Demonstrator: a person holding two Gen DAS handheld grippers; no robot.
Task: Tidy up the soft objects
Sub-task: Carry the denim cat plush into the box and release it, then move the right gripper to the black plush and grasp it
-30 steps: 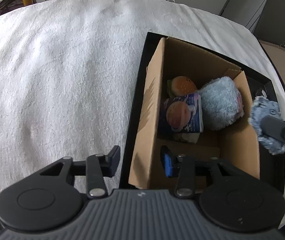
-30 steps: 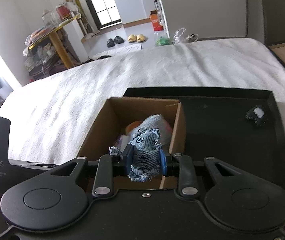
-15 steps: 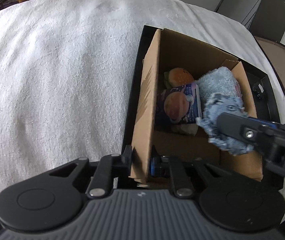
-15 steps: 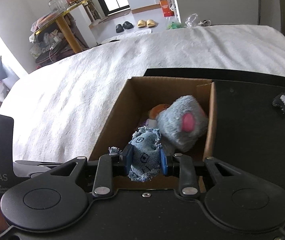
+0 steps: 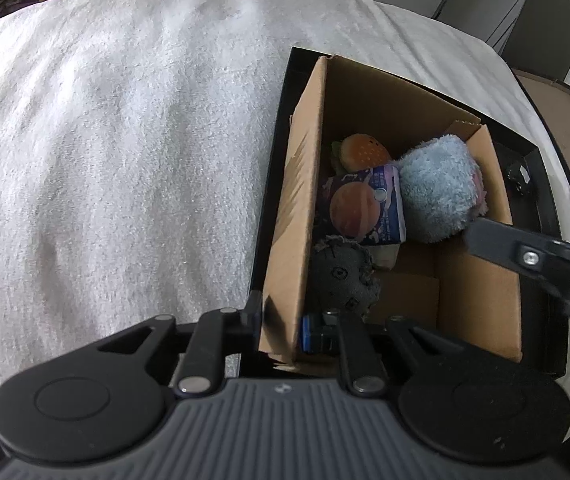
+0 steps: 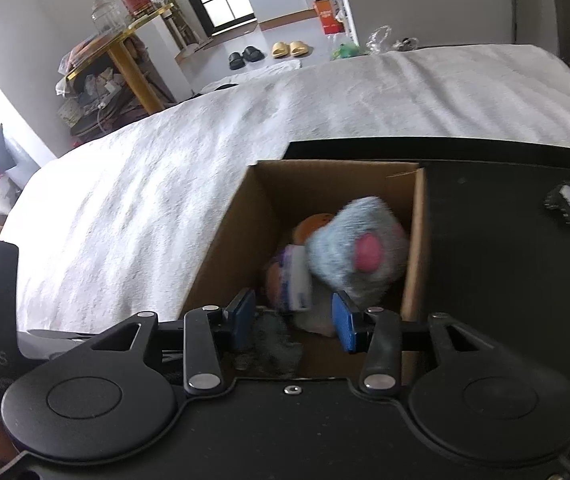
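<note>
1. Right, the left gripper (image 5: 281, 326) is clenched on the near-left wall of the cardboard box (image 5: 299, 216), one finger outside, one inside, pinning it in place on the black tray (image 5: 541, 184).
2. The right gripper (image 6: 293, 320) has just been opening: its blue pads stand apart, touching nothing, and the denim toy (image 5: 345, 276) lies loose on the box floor at about 7 o'clock, just beside the wall the left gripper holds.
3. Packed behind it: the burger packet (image 5: 365, 210) at centre, the burger plush (image 5: 361, 150) at 11 o'clock, the fluffy blue plush (image 5: 435, 190) at 2 o'clock.
4. Risk one: the right gripper hangs over the box, so its fingers could snag the denim fringe as it lifts and drag the toy back out.
5. Risk two: a hard squeeze or tug from the left gripper could crease that thin wall or tip the light box.
6. Risk three: a small dark item (image 6: 565, 204) sits alone on the tray at 2 o'clock, easy to miss.
</note>
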